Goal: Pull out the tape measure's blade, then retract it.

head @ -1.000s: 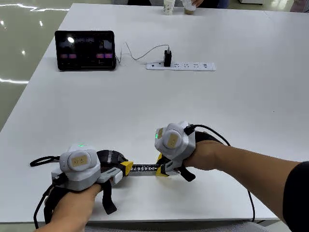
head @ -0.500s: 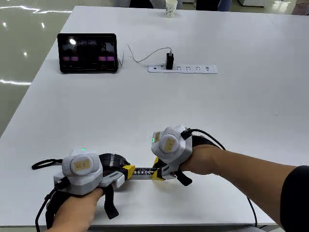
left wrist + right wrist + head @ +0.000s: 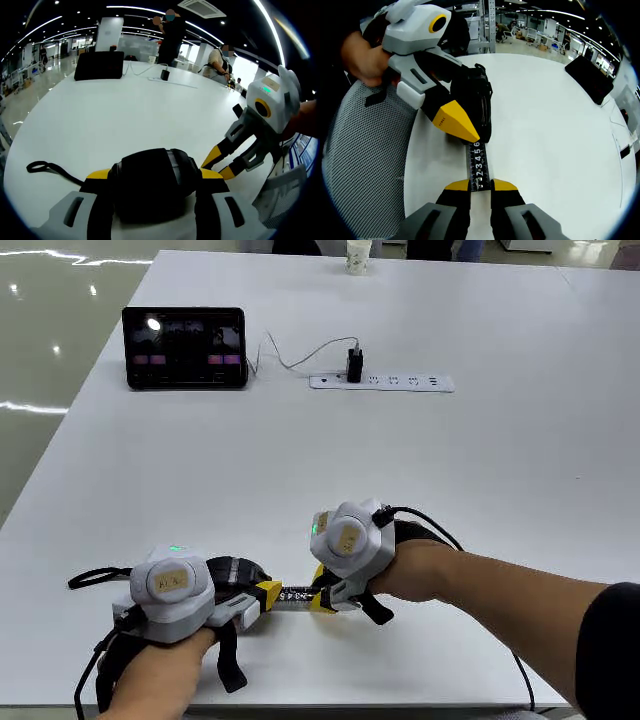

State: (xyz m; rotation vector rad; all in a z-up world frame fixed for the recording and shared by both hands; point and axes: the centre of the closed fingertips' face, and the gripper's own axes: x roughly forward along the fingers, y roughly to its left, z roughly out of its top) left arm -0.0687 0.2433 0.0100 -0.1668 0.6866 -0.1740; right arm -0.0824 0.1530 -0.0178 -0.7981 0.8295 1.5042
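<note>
A black tape measure case (image 3: 236,571) lies on the white table (image 3: 400,470) near its front edge. My left gripper (image 3: 258,598) is shut on the case (image 3: 152,182), with a yellow fingertip on each side. A short length of numbered blade (image 3: 293,594) runs from the case to my right gripper (image 3: 322,601). In the right gripper view the blade (image 3: 477,160) passes between the yellow fingertips of the right gripper (image 3: 480,186), which is shut on its end. The case (image 3: 476,100) sits just beyond, with a left yellow finger (image 3: 455,120) against it.
A dark tablet (image 3: 185,347) stands at the back left. Beside it lies a power strip (image 3: 382,382) with a black charger and cable. A paper cup (image 3: 359,257) is at the far edge. The case's black strap (image 3: 95,577) trails left. A mesh chair (image 3: 365,165) is below the table edge.
My right gripper has moved left toward the case, and the exposed blade between the two grippers has grown shorter. The left gripper and case have stayed put.
</note>
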